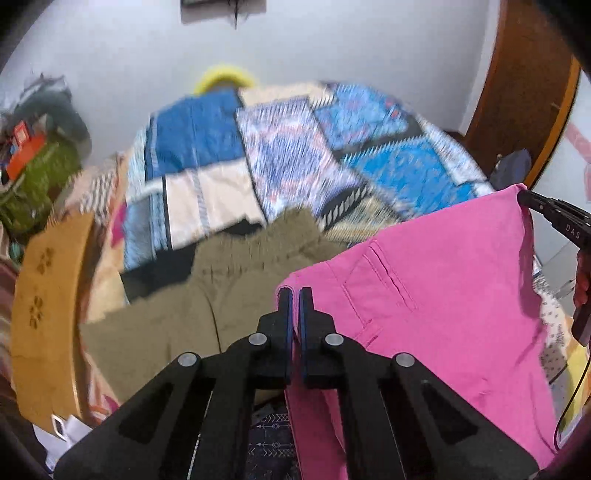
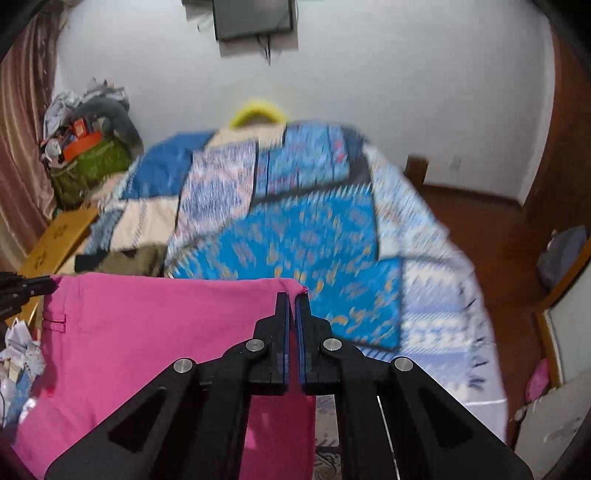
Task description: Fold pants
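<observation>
White walls close in a small bedroom, with a dark screen (image 2: pixel 254 18) mounted high on the far wall and a bed (image 2: pixel 443 280) filling the middle of both views. Spread over the bed is a patchwork quilt (image 2: pixel 306 236) in blues, cream and pale prints, blurred in both pictures. Olive-brown trousers (image 1: pixel 207 295) lie crumpled on the quilt's near left part, beside a dark garment (image 1: pixel 162 269). Just off the bed's left side sits a cardboard box (image 1: pixel 48 306) printed with paw marks, and beyond it a green bag (image 2: pixel 88 166) piled with clutter against a pinkish curtain (image 2: pixel 22 147). Reddish wooden floor (image 2: pixel 491 236) shows to the right of the bed.

The pink pants (image 1: pixel 443 310) hang in the air above the near end of the bed — held up by their top edge, stretched between the two tools. The left tool (image 1: pixel 295 295) is closed on one upper corner of the pink pants, its blue-padded fingers (image 1: pixel 285 317) pinching the cloth between them. The right tool (image 2: pixel 292 301) grips the opposite upper corner in the same way, jaws pressed together on the hem. A welt pocket (image 1: pixel 384 273) faces the left wrist camera, while the fabric below drapes down past both tools — its lower end is out of view.
</observation>
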A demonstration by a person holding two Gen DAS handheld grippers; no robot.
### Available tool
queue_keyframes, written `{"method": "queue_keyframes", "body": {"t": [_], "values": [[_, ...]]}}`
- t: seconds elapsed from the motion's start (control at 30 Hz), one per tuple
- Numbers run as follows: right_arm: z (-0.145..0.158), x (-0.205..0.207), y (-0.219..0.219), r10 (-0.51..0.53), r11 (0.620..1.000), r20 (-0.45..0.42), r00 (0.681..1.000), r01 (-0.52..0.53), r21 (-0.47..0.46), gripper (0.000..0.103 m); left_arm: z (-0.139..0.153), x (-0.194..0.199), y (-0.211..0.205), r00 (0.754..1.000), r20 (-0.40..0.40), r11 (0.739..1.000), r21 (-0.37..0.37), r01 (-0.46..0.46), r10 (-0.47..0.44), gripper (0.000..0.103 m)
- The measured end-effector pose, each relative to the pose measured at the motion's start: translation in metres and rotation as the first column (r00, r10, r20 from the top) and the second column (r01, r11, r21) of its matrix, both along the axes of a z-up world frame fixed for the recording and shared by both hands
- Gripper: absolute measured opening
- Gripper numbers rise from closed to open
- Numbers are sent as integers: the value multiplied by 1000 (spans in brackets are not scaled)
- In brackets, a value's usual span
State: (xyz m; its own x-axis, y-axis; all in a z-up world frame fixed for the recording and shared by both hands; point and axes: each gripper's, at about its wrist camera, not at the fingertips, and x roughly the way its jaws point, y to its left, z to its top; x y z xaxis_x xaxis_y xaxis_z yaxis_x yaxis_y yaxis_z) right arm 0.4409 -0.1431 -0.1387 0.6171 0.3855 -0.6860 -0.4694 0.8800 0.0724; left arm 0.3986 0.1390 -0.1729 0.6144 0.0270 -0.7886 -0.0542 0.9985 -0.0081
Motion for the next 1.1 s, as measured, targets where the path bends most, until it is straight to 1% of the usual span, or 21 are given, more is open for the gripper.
{"method": "queue_keyframes", "body": {"t": [0.1,0.2,0.3,0.4,0.6,0.77,1.0,1.1], "values": [[31,-16,-13,-16,999,53,998,15,31,2,27,-13,-9,999,51,1000,4,17,-17,2],[51,-34,-24,-23,997,72,997,18,71,3,44,-27,-17,997,75,999,16,28,-29,2],[61,-53,-33,-20,995,77,997,13,94,2,52,-45,-25,996,82,999,19,35,-36,2],[66,-82,-44,-10,994,90,996,0,113,3,57,-69,-31,994,98,999,21,44,-46,2],[66,-131,-57,15,989,84,996,-27,146,3,53,-113,-40,994,91,999,11,53,-54,2],[60,-162,-64,14,986,71,997,-25,163,3,44,-147,-43,995,81,998,9,58,-58,2],[37,-198,-71,12,986,22,1000,-16,164,3,31,-190,-52,995,58,997,6,82,-82,2],[23,-214,-75,8,989,-4,1000,-7,150,3,19,-207,-58,995,36,995,20,95,-95,2]]}}
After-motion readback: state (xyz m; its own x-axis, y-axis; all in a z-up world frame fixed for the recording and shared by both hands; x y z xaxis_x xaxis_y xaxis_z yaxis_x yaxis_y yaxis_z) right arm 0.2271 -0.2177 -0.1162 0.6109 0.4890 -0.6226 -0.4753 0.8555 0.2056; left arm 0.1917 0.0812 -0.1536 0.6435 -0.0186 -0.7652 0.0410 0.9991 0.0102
